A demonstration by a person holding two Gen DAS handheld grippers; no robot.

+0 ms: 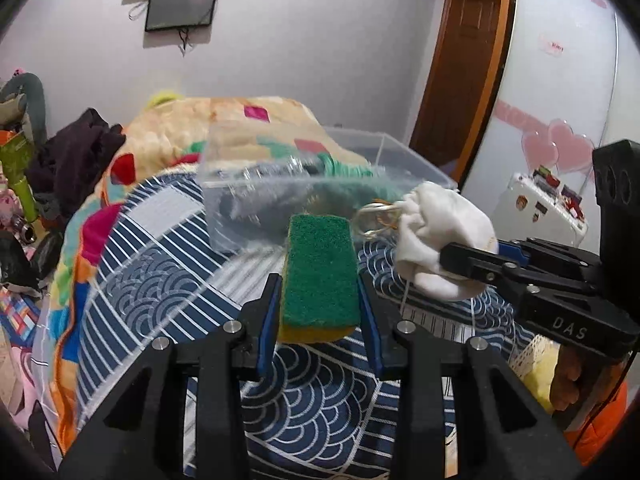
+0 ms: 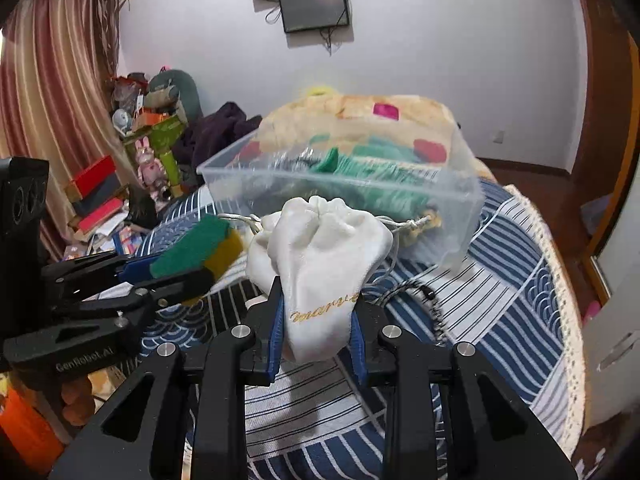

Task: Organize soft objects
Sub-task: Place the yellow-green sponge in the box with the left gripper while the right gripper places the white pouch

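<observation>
My left gripper (image 1: 320, 280) is shut on a green-and-yellow sponge (image 1: 320, 264) and holds it above the bed, just short of a clear plastic box (image 1: 280, 184). My right gripper (image 2: 316, 292) is shut on a white drawstring pouch (image 2: 320, 248) with gold lettering, also raised in front of the box (image 2: 340, 188). The box holds a green knitted item (image 2: 372, 176) and a grey item (image 1: 260, 196). The right gripper and pouch (image 1: 436, 236) show at the right of the left wrist view. The left gripper (image 2: 208, 264) and sponge (image 2: 200, 248) show at the left of the right wrist view.
The bed has a blue wave-patterned cover (image 1: 168, 280) and a colourful patchwork quilt (image 1: 224, 116) behind the box. A black beaded cord (image 2: 432, 304) lies on the cover. Dark clothes (image 1: 72, 156) and clutter sit at the left, a wooden door (image 1: 460, 60) at the right.
</observation>
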